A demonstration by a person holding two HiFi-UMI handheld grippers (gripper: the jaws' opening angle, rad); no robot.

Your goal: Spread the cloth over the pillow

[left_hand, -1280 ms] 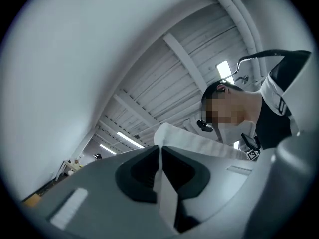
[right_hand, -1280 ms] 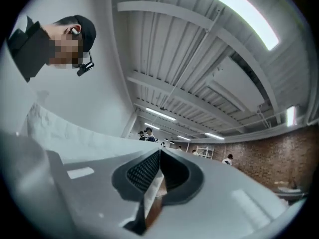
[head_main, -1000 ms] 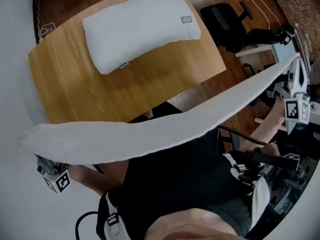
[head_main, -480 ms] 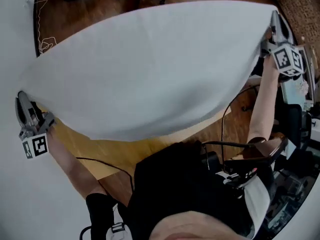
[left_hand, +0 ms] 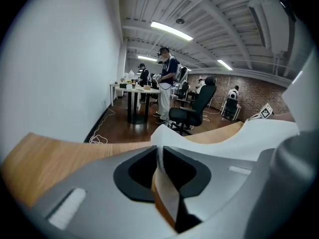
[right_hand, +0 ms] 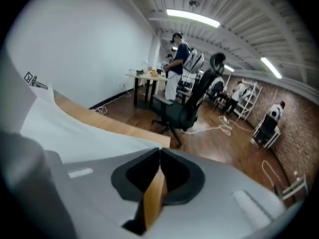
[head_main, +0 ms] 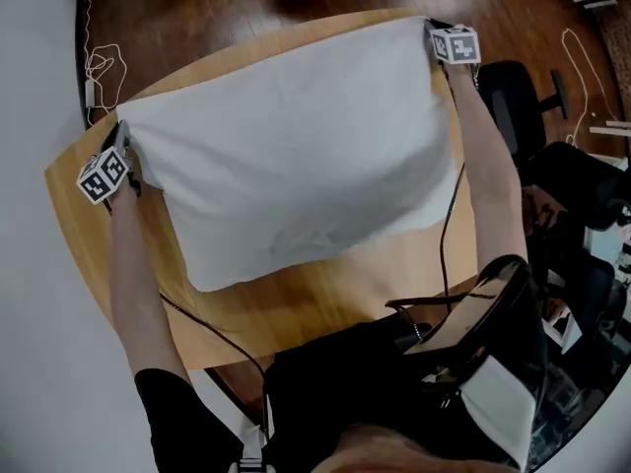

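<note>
A white cloth (head_main: 296, 156) lies spread over the wooden table (head_main: 296, 308) and bulges where it covers the pillow, which is hidden beneath it. My left gripper (head_main: 122, 138) is at the cloth's far left corner, low over the table. In the left gripper view its jaws (left_hand: 158, 147) have just been opening a little, with the cloth's edge (left_hand: 167, 183) still pinched in the narrow gap. My right gripper (head_main: 432, 28) holds the far right corner, shut on the cloth (right_hand: 75, 128), and bare wood shows through the slit behind its tips (right_hand: 159, 151).
A black office chair (head_main: 513, 87) stands on the floor right of the table. White cables (head_main: 99, 67) lie on the floor at the far left. Across the room, people stand by a desk (left_hand: 132, 89) with another chair (left_hand: 192, 108).
The cloth, held stretched near my body and then flung up and forward, now lies over the pillow. Both grippers have swung out and come down to the table's far corners.
</note>
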